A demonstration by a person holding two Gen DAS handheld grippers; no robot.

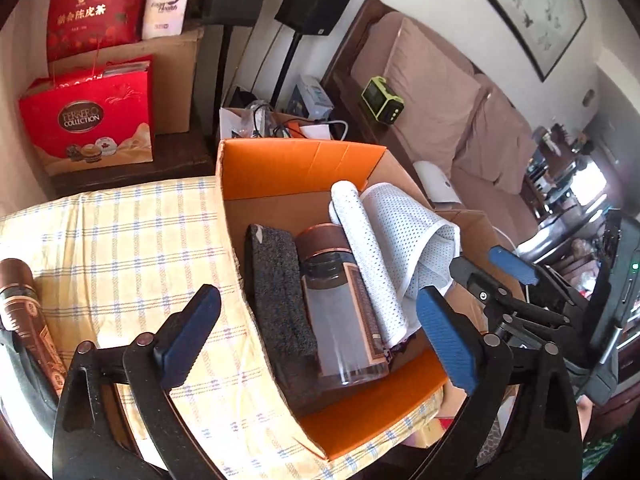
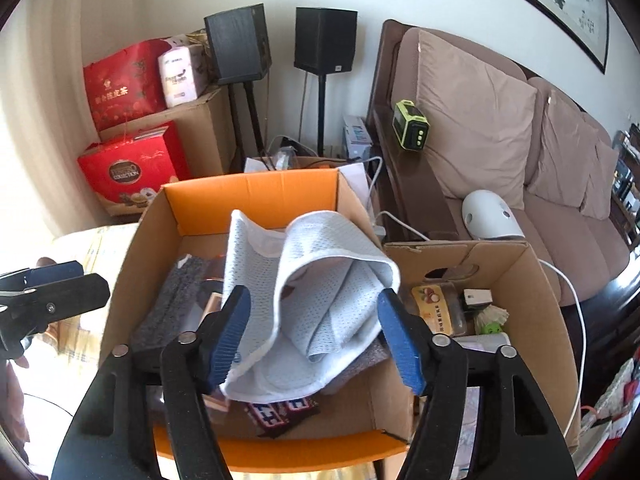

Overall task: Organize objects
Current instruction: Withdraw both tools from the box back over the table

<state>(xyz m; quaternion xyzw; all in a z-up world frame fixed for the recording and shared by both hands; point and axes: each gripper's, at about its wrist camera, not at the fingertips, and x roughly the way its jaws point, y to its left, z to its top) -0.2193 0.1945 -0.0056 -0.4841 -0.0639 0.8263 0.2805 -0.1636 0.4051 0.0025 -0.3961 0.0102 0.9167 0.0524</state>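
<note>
Mesh cloth [image 2: 304, 284], white and perforated, lies loosely folded in the orange-lined cardboard box [image 1: 296, 160], draped over the right-hand side of the contents and partly over the box's right wall. Beside it in the box: a clear bottle [image 1: 340, 312] with a brown cap, lying on its side, and to its left a dark grey speckled block [image 1: 280, 296]. A dark wrapper with white lettering [image 2: 284, 412] shows under the cloth at the near wall.

Right claw [image 2: 316, 336] hangs just above the cloth, jaws spread, the cloth between them but the pads not pressing it. Left claw [image 1: 320, 344] is spread wide over the near left corner of the box, nothing between its fingers. Both look empty.

Judgement: a placing step looks just finished, cloth released into the box. One candidate remains outside: a second brown bottle [image 1: 24, 300] lying on the yellow checked cover [image 1: 120, 240] at the far left, well apart from the box. Next move probably calls for the left claw to swing out to it, line the jaws across its body, and close.

Surroundings: a second open carton [image 2: 500, 280] sits just right of the box, holding small packets. Beyond, a brown sofa [image 2: 480, 128] with a white dome-shaped device [image 2: 488, 216], two black speakers on stands [image 2: 324, 40], red gift bags [image 1: 88, 120].

In the way: the near left box wall stands between the left claw and the bottle; the cloth overhanging the rim could snag a withdrawing right claw.
</note>
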